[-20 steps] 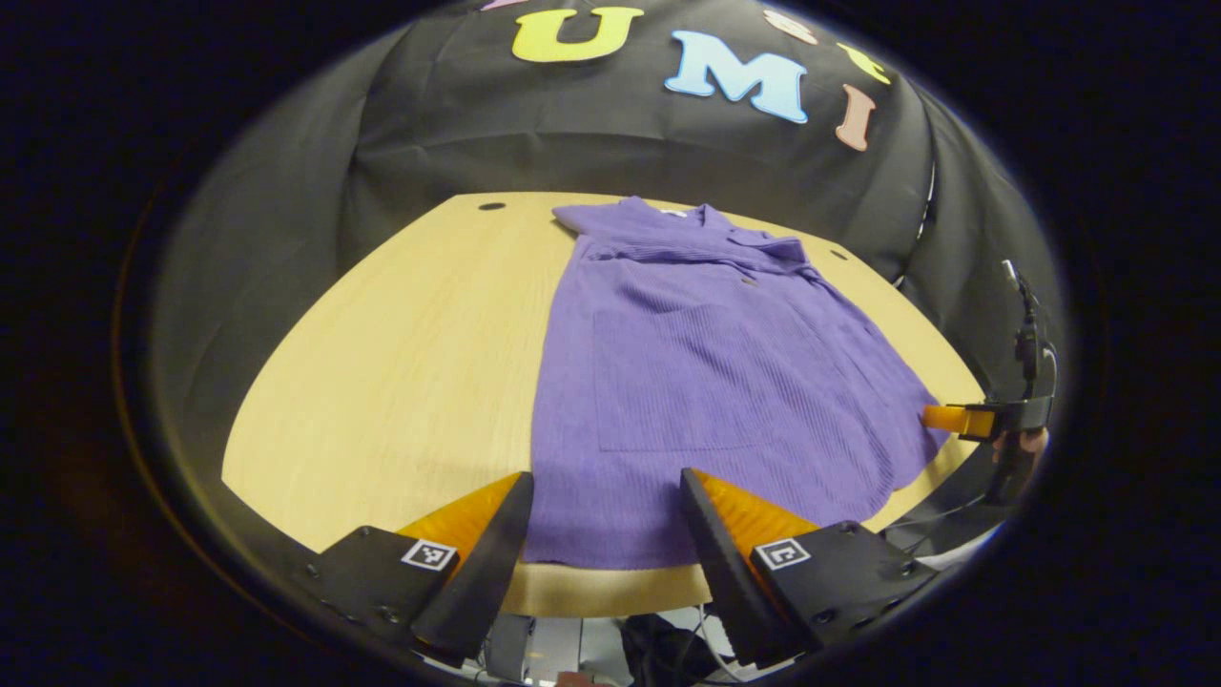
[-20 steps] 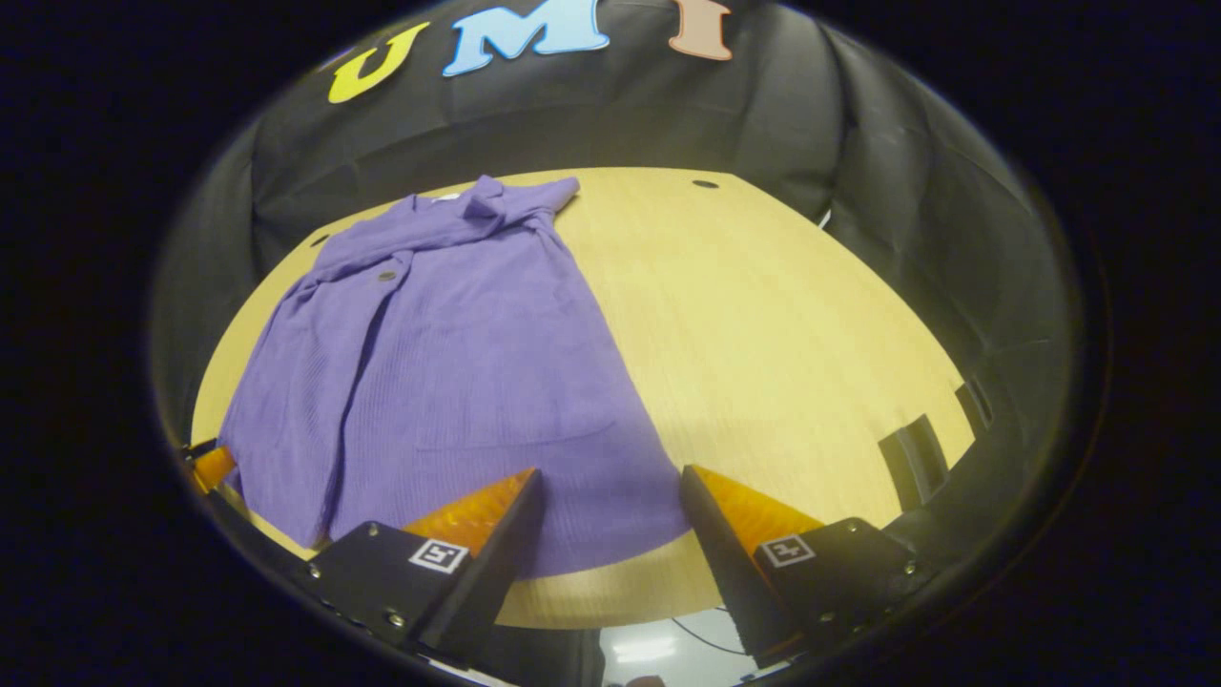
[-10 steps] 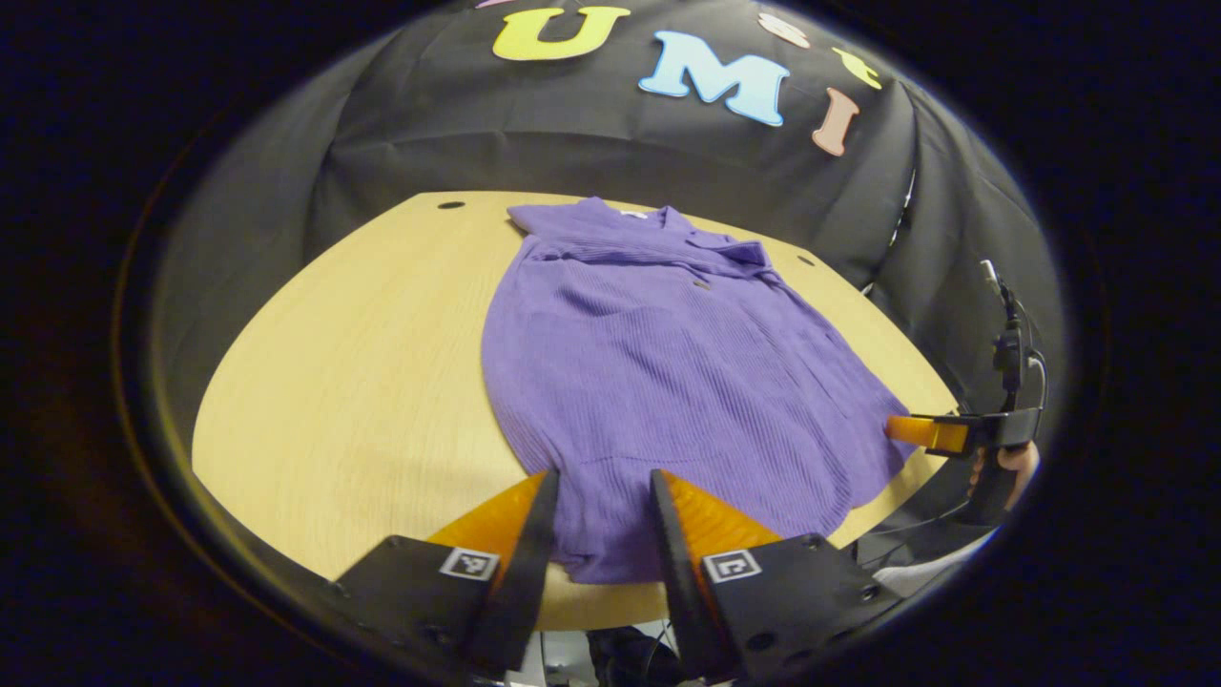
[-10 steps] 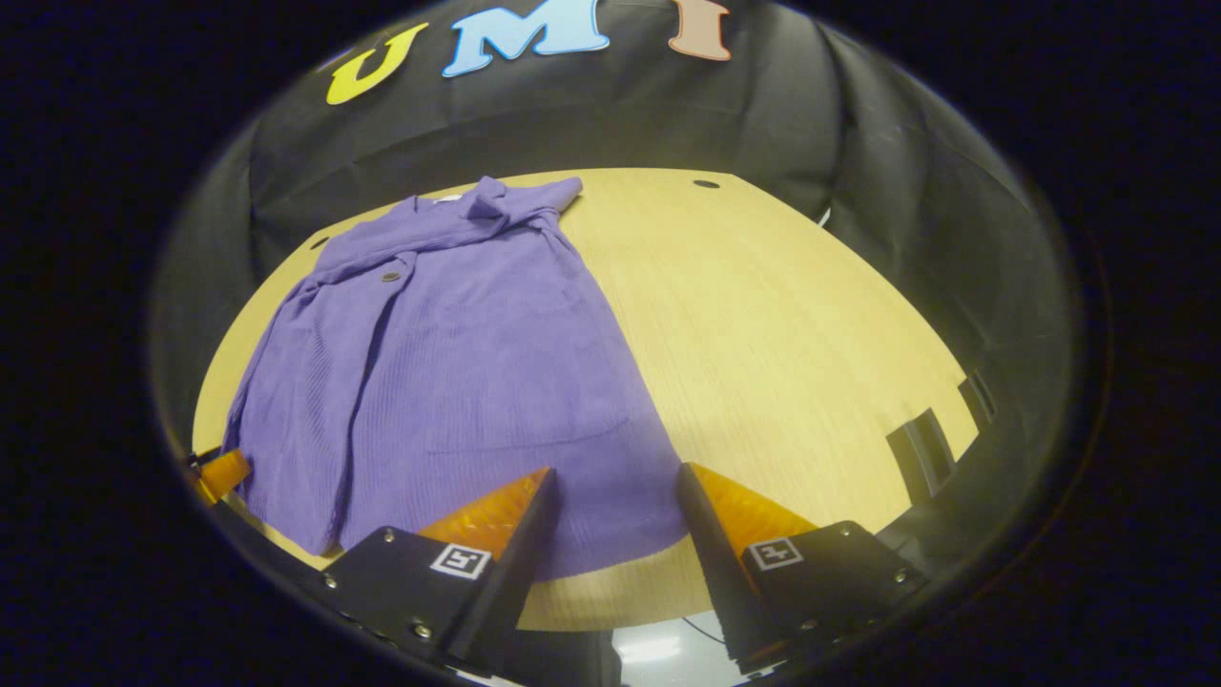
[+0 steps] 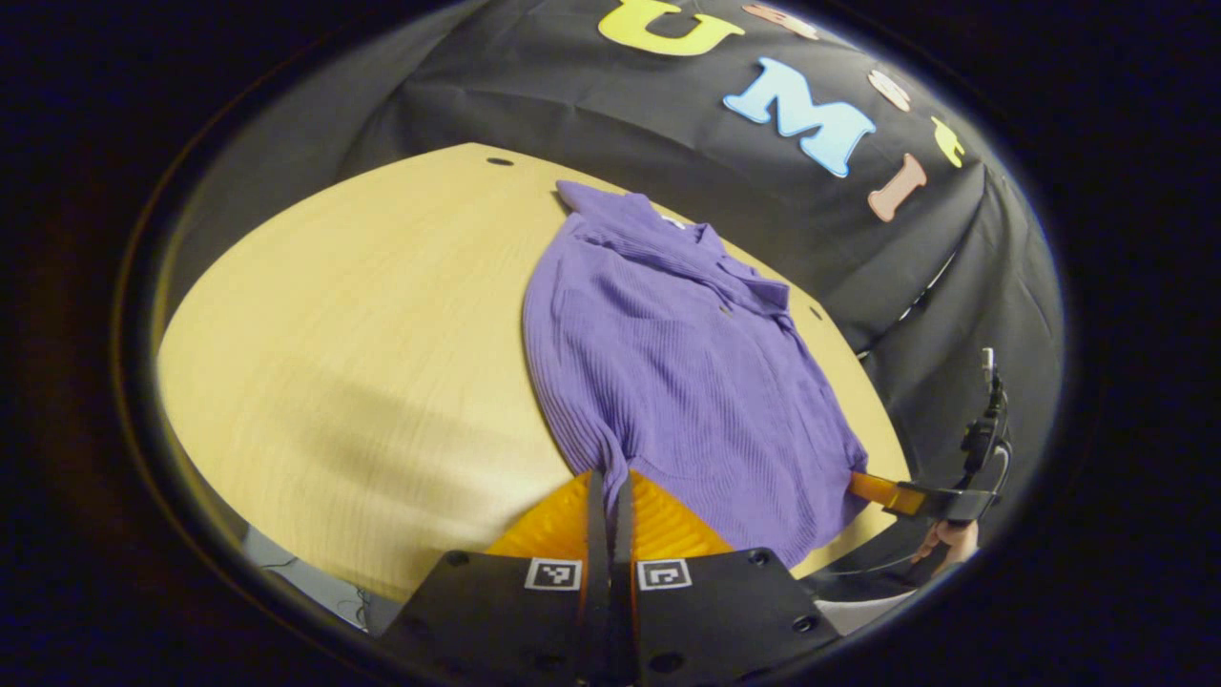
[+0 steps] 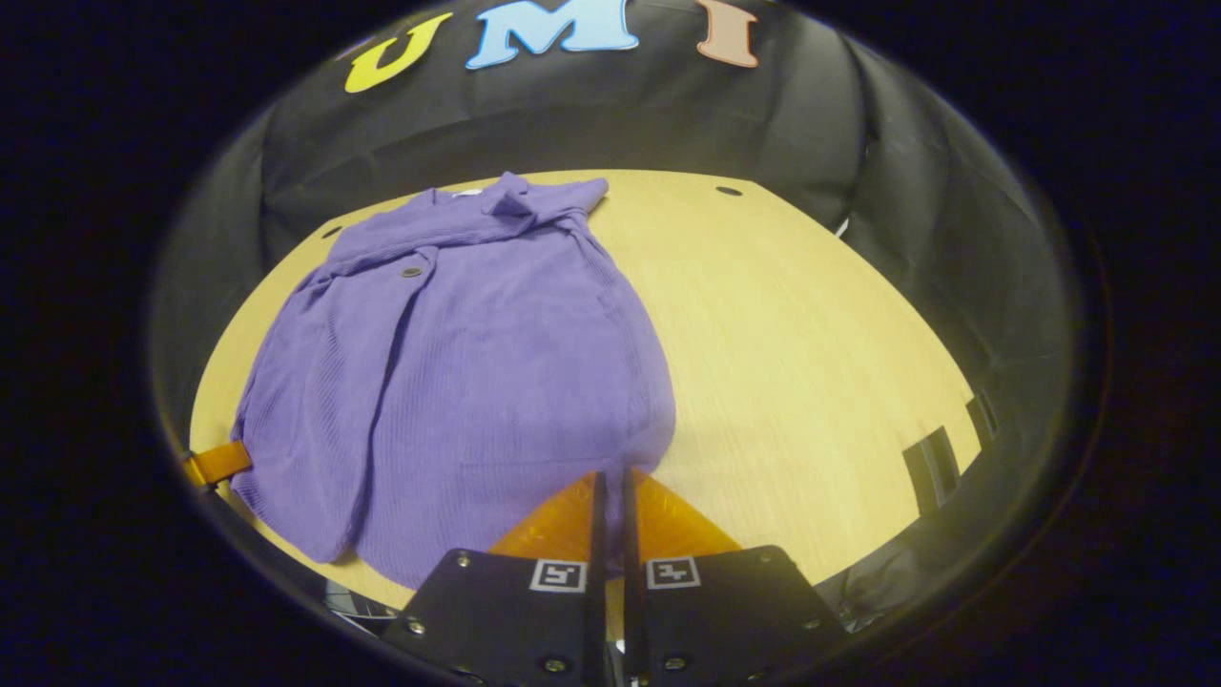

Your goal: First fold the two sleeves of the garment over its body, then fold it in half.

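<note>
Pinching the near hem of the purple garment (image 5: 668,382), the left gripper (image 5: 609,480) was seen at the bottom of the left gripper view w/ its two fingers closed to a hairline gap, cloth drawn up in a ridge into the tips. Same story in the right gripper view: the right gripper (image 6: 610,475) had its fingers pressed nearly together at the hem's other near corner, fabric bunched at the tips; grip on cloth looked firm on both sides, though the exact bite was hidden by the fingers themselves. Beyond the tips, the garment (image 6: 467,353) was laid flat on the wooden table (image 6: 811,324), front side up, sleeves already tucked over the body, a small button (image 6: 412,272) visible near the chest. In the left gripper view, the right gripper (image 5: 882,491) was also spotted farther off at the garment's right edge, w/ a hand (image 5: 944,539) behind it and a cable rising above. Farthest out, the collar (image 5: 668,229) lay near the table's far edge, close to the black cloth wall (image 5: 572,86).
</note>
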`<action>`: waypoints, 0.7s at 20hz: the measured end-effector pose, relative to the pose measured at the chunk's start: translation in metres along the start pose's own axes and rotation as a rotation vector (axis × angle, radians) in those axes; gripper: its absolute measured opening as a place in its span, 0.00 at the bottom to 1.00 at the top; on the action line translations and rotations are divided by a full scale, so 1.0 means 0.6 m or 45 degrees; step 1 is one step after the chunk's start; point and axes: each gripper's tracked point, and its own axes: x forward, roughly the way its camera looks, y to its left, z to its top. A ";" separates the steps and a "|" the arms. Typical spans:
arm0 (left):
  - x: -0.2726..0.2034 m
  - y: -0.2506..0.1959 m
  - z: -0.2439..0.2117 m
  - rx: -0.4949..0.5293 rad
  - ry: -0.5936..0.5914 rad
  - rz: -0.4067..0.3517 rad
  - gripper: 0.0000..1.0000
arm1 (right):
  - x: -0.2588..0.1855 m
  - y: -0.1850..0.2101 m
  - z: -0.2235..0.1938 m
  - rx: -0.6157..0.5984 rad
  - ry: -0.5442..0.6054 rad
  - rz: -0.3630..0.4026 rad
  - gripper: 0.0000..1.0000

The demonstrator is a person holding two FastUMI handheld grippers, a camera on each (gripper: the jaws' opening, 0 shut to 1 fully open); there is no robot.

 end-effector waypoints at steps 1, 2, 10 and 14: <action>0.001 -0.001 -0.001 0.028 0.006 0.011 0.06 | -0.008 0.001 0.009 -0.009 -0.026 0.000 0.09; 0.003 -0.001 0.000 0.044 0.020 0.020 0.07 | -0.008 0.003 0.011 -0.008 -0.026 0.005 0.03; -0.035 -0.046 0.059 0.024 -0.012 -0.080 0.07 | -0.060 0.025 0.090 0.118 -0.164 0.141 0.03; -0.039 -0.088 0.105 -0.008 -0.054 -0.144 0.07 | -0.077 0.040 0.142 0.192 -0.223 0.242 0.02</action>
